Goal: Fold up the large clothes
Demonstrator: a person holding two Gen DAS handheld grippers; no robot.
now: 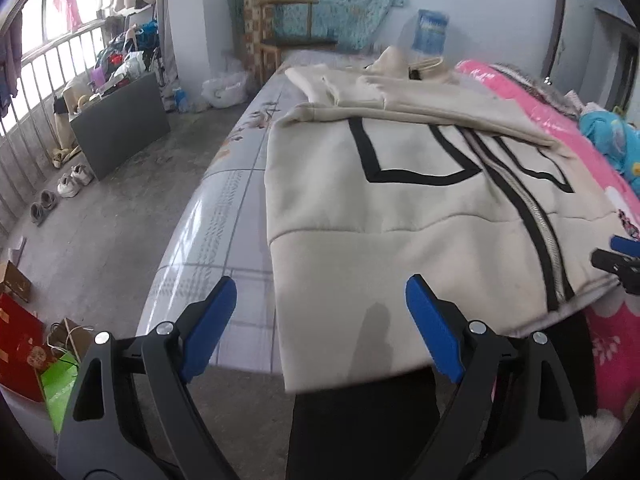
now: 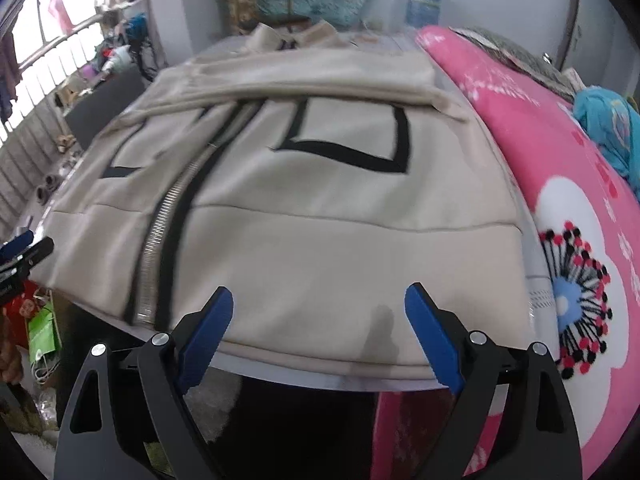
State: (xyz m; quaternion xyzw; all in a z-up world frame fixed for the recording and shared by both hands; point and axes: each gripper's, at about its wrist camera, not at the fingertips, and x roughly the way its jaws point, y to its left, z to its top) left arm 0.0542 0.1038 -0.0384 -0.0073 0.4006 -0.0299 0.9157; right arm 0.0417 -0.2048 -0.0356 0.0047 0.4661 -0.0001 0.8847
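Observation:
A beige zip-up jacket with black stripes and a metal zipper lies flat on the bed, both sleeves folded across its chest. My left gripper hovers open over the jacket's near left hem corner, nothing between its blue pads. In the right wrist view the jacket fills the middle, its zipper running down the left. My right gripper stands open above the near hem on the right half, holding nothing. Each gripper's tip shows at the edge of the other's view: right gripper, left gripper.
A pink floral quilt lies along the right of the bed, with blue cloth further back. The plaid bed sheet shows left of the jacket. On the concrete floor at left are shoes, a dark board and bags.

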